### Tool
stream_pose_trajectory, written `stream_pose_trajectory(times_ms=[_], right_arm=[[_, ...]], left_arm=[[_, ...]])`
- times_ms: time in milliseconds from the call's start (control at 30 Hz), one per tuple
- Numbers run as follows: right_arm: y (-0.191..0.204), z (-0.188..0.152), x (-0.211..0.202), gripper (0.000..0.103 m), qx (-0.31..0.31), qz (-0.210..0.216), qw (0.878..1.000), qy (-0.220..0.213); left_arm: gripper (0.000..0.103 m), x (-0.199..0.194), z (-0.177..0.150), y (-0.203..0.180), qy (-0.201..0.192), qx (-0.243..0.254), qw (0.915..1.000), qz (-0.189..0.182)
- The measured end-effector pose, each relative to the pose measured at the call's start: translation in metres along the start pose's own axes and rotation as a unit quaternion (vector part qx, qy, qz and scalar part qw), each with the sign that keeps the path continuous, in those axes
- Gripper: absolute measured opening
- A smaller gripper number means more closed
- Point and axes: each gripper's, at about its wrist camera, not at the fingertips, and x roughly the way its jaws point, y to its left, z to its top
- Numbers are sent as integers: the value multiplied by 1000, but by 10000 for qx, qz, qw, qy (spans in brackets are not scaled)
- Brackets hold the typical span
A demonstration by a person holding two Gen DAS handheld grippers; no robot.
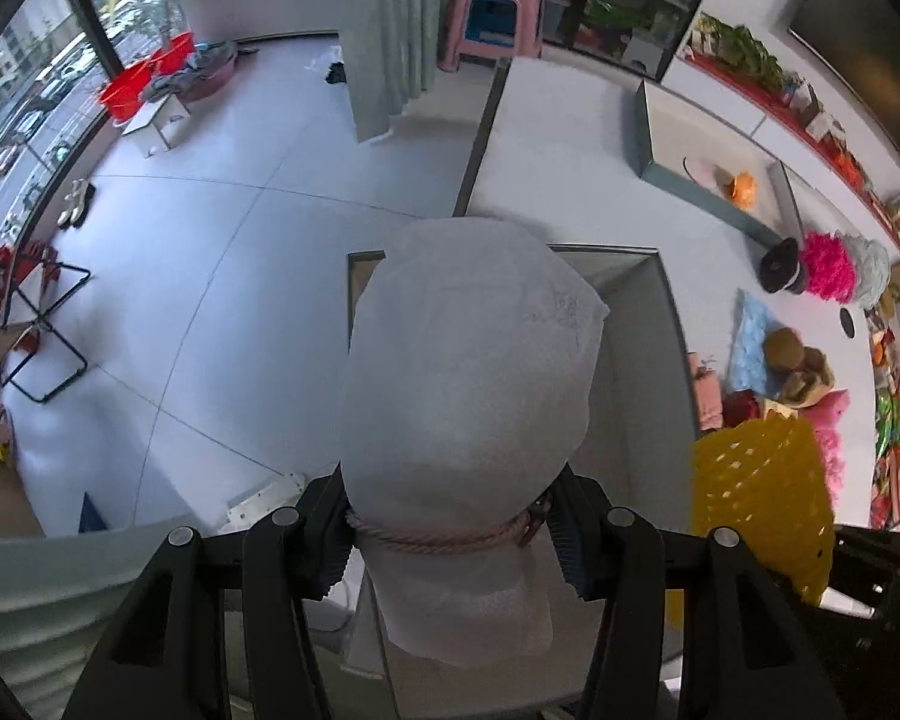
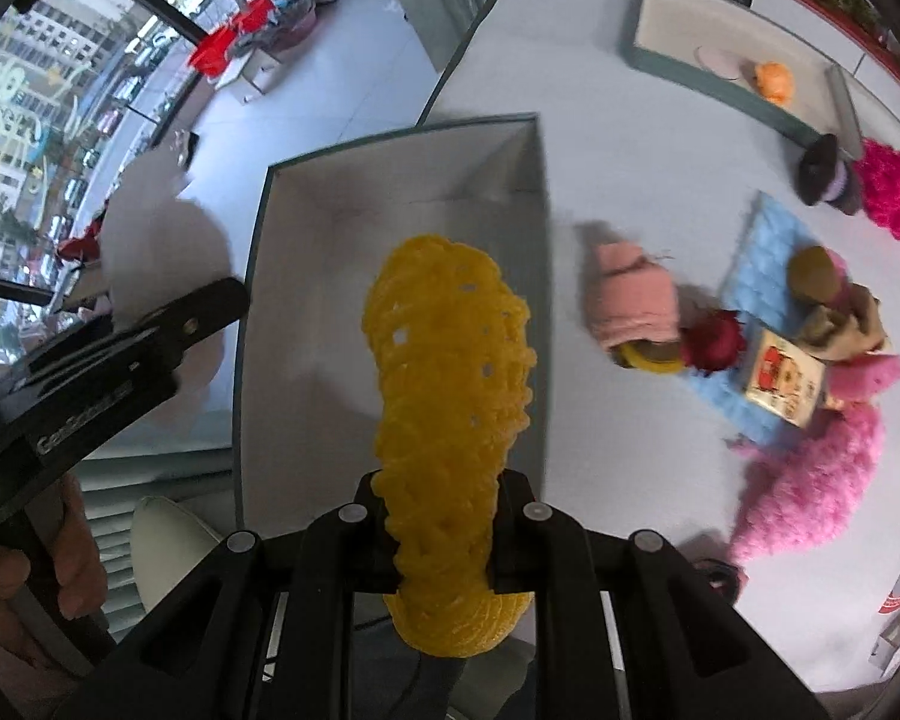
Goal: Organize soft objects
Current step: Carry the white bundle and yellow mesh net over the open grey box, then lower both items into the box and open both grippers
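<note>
A: Nearest the lens, the left gripper (image 1: 450,531) is clamped on a white foam pouch (image 1: 468,360) at its neck, where a pink cord (image 1: 444,534) ties it. The right gripper (image 2: 444,531) is closed on a yellow foam net (image 2: 450,372), pinched low on its length.

B: And where do the two items hang?

A: Both over the near grey box (image 2: 252,276), which looks empty inside. The net sits above its open mouth; the pouch is over the box's near edge, hiding much of it.

B: So the step seems to be dropping them in?

A: Likely. Next, each wants lowering into the box before the fingers part, or the light foam may spill over the wall.

B: Beyond that?

A: On the white table (image 2: 630,180), well apart, lie a pink cloth (image 2: 633,300), a blue quilted pad (image 2: 762,240) and pink fluffy pieces (image 2: 804,480); farther still, a second box (image 2: 732,96) holds an orange item (image 2: 774,81).
</note>
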Motion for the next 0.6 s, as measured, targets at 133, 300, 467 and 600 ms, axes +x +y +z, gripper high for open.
stream_pose_trajectory(times_ms=[133,300,467,600], right_arm=[[5,8,15,20,88,-23,9998,165],[9,13,26,20,269,-45,9992,281],[8,18,35,21,379,-126,9985,363],[8,22,38,21,414,-156,9982,409]], left_arm=[[56,18,8,2,153,155,9998,12],[56,36,17,1,304,257,9992,-56],[56,46,23,0,427,318,9985,-99],[56,50,27,-4,449,479,9978,-94]])
